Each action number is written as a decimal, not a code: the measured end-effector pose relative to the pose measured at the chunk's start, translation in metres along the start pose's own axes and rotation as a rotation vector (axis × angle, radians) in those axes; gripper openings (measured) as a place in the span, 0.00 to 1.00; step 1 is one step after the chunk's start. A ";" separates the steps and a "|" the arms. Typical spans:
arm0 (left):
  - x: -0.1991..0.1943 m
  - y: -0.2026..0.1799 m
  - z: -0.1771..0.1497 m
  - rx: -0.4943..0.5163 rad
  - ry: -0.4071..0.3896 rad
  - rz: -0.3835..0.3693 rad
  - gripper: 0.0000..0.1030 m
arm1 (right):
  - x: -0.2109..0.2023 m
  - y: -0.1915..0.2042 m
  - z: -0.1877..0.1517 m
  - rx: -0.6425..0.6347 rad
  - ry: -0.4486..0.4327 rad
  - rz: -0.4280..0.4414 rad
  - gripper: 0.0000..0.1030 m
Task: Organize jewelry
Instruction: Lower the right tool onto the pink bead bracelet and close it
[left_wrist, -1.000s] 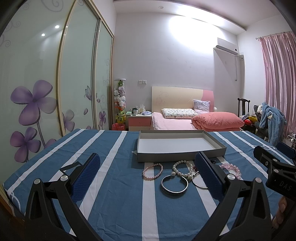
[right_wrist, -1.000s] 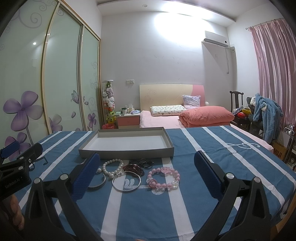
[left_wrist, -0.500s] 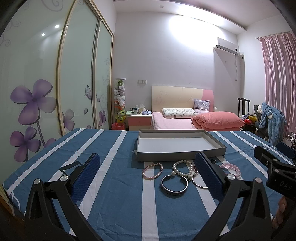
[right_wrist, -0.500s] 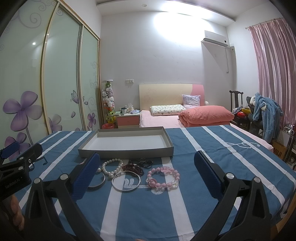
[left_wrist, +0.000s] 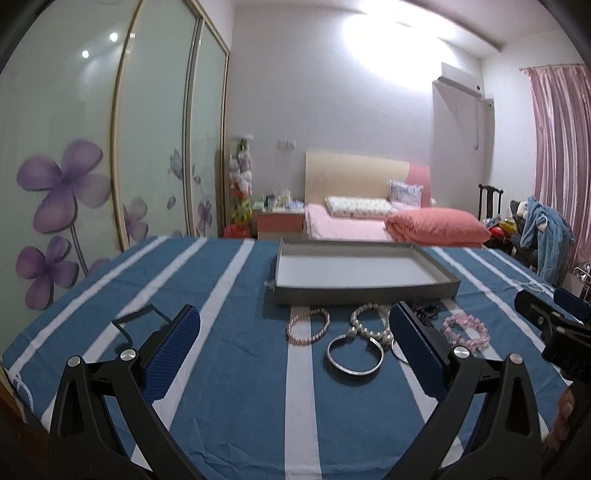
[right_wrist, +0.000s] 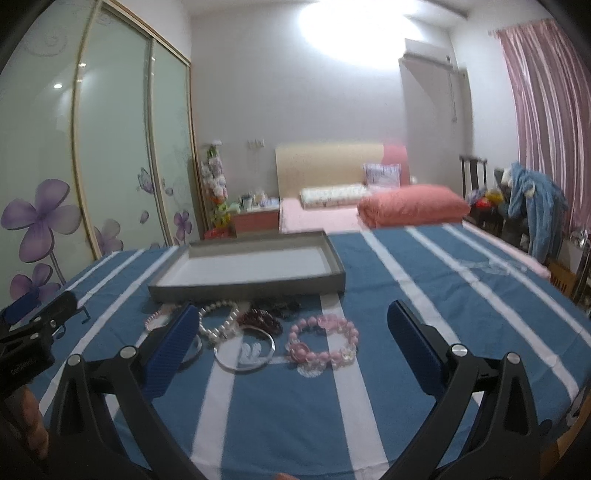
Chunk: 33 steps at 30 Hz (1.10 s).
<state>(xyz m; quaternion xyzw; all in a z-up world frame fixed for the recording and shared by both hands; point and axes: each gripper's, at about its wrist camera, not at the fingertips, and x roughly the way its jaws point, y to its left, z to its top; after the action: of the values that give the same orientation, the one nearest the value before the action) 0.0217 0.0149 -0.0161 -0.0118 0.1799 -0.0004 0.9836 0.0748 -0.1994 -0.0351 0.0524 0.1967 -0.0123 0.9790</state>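
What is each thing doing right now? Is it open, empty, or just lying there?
Tray: empty, on the cloth.
Pink bead bracelet: lying loose outside the tray.
White pearl bracelet: lying loose outside the tray.
Silver bangle: flat on the cloth.
Left hand-held gripper: open, holding nothing.
Right hand-held gripper: open, holding nothing.

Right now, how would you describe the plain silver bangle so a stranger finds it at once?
Find the grey tray on the striped blue cloth. Bracelets lie just before its near wall. The silver bangle lies nearest the viewer, a smooth metal ring without beads, touching the white pearl bracelet.
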 end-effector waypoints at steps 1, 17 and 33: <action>0.004 0.002 0.002 -0.003 0.021 -0.002 0.98 | 0.006 -0.005 0.000 0.011 0.022 -0.007 0.96; 0.078 -0.016 -0.009 0.085 0.332 -0.090 0.98 | 0.134 -0.048 -0.010 0.025 0.454 -0.097 0.40; 0.129 -0.042 -0.020 0.170 0.530 -0.116 0.88 | 0.145 -0.035 -0.017 -0.025 0.485 -0.104 0.15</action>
<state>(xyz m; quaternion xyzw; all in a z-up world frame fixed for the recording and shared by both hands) 0.1351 -0.0285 -0.0794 0.0607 0.4294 -0.0747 0.8980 0.2006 -0.2330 -0.1099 0.0317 0.4285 -0.0473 0.9018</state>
